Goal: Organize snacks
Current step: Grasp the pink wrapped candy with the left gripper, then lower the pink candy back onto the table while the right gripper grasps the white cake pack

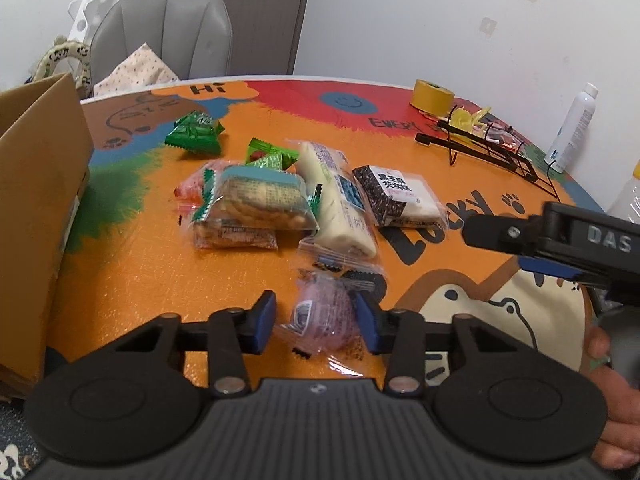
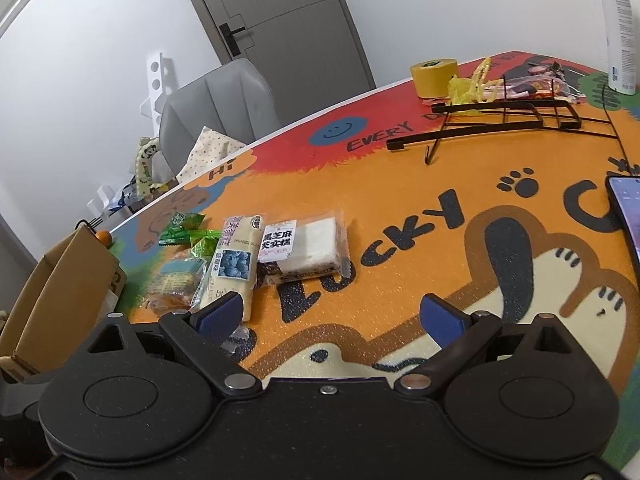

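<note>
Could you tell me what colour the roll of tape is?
The roll of tape is yellow, clearest in the right wrist view.

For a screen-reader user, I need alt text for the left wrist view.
The left gripper has a pink wrapped snack between its blue pads, one pad touching the wrapper. Beyond lie more packaged snacks on a colourful cartoon table mat, a cardboard box at left.

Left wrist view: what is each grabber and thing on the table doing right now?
left gripper: open, pads either side of pink snack
pink snack: sealed, lying on table
right gripper: open, empty
cardboard box: open on top
black wire rack: lying flat
white bottle: upright
phone: screen lit
door: shut
</note>
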`<state>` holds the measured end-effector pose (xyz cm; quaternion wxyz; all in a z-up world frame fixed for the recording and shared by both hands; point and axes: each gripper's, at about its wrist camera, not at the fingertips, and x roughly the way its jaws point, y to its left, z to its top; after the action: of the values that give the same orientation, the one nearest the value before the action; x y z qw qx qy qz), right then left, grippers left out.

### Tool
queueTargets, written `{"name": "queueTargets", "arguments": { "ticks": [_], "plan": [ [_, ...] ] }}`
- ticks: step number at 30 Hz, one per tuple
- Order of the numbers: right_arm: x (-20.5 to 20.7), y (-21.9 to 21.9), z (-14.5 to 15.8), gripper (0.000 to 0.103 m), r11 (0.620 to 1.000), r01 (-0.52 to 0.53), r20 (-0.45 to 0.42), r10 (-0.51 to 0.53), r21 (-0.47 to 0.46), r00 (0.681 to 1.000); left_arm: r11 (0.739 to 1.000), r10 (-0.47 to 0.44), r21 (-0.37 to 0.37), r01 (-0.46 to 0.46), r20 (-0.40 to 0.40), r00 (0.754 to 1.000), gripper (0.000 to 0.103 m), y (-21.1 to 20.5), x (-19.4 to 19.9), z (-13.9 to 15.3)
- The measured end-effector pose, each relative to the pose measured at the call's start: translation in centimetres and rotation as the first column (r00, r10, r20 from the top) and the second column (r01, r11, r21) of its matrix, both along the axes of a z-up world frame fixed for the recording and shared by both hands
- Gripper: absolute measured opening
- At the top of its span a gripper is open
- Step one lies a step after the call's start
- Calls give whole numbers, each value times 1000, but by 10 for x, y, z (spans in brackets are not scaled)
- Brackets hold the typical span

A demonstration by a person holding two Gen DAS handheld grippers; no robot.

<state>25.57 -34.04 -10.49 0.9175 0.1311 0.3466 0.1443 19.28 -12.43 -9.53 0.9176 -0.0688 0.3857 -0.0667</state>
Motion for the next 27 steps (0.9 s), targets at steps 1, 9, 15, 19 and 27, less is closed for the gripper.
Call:
{"name": "queueTargets", "arguments": {
  "ticks": [1, 9, 15, 19, 27],
  "plan": [
    [2, 0, -1, 97, 1000, -3, -3, 3, 6, 1000, 1000, -1, -1, 1, -2, 1000, 32, 1, -1, 1],
    [23, 14, 2, 97, 1000, -18, 13, 18, -11, 1000, 995, 96, 23, -96, 8, 995, 30, 27, -9, 5],
    [44, 20, -6, 97, 999, -18, -9, 18, -46, 1000, 982, 186, 23, -187, 27, 982, 30, 50, -7, 5],
    [52, 27, -9, 98, 995, -15, -12, 14, -101, 1000, 976, 214, 21, -215, 29, 976, 30, 60, -5, 6],
    [71, 34, -7, 101, 990, -6, -11, 4, -141, 1000, 973, 229, 21, -231, 51, 972, 31, 65, 2, 3]
  ]
}}
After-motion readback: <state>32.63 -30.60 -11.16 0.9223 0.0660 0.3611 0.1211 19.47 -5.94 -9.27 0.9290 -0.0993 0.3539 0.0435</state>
